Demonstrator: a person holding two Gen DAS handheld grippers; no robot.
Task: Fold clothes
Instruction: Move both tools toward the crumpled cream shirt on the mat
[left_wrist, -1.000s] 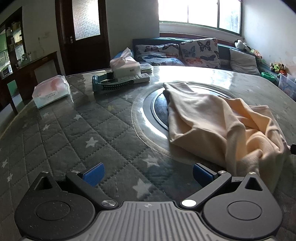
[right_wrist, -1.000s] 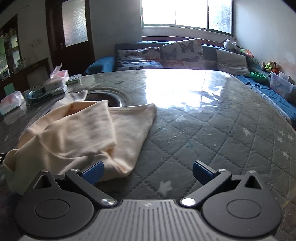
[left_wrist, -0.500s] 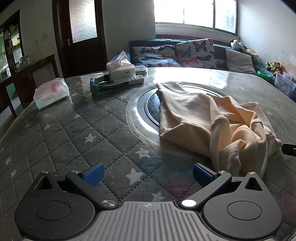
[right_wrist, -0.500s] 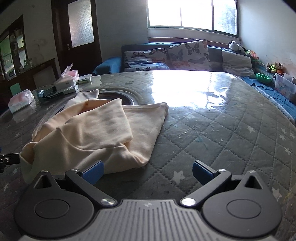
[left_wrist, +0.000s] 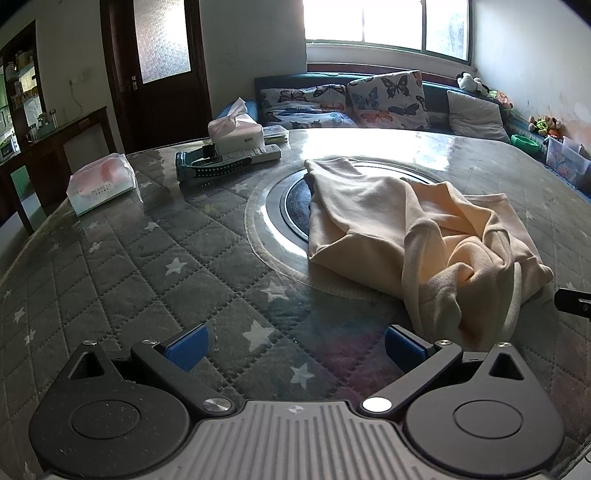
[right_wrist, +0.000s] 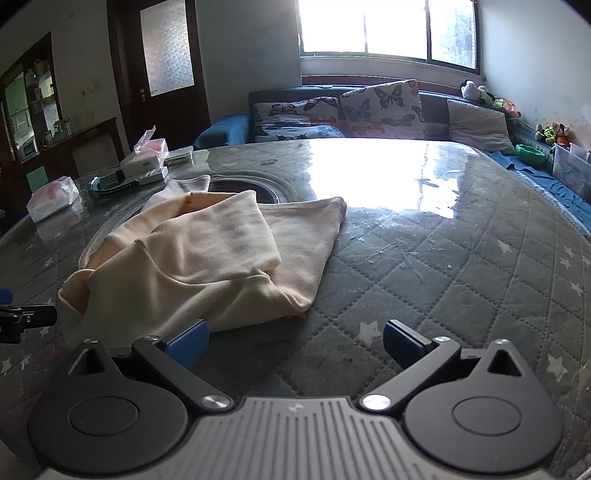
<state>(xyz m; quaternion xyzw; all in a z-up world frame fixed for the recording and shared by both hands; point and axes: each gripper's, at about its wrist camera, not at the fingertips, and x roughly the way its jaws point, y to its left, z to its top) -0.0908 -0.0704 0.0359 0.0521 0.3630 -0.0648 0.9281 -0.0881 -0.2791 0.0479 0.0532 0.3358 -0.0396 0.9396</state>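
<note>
A cream garment (left_wrist: 413, 236) lies loosely folded and rumpled on the quilted star-pattern table (left_wrist: 147, 273), partly over the round glass turntable (left_wrist: 280, 210). It also shows in the right wrist view (right_wrist: 207, 266). My left gripper (left_wrist: 293, 345) is open and empty, just left of the garment's near corner. My right gripper (right_wrist: 293, 341) is open and empty, at the garment's near right edge; its left fingertip (right_wrist: 188, 341) sits close to the cloth.
A tissue pack (left_wrist: 101, 184), a tissue box (left_wrist: 236, 133), a remote and a teal strap (left_wrist: 218, 164) lie at the table's far left. A sofa with butterfly cushions (left_wrist: 369, 101) stands behind. Storage bins (left_wrist: 565, 160) sit far right.
Both grippers have pulled back from the garment toward the table's near edge, so the cloth appears farther away. Both stay open. The garment has not moved.
</note>
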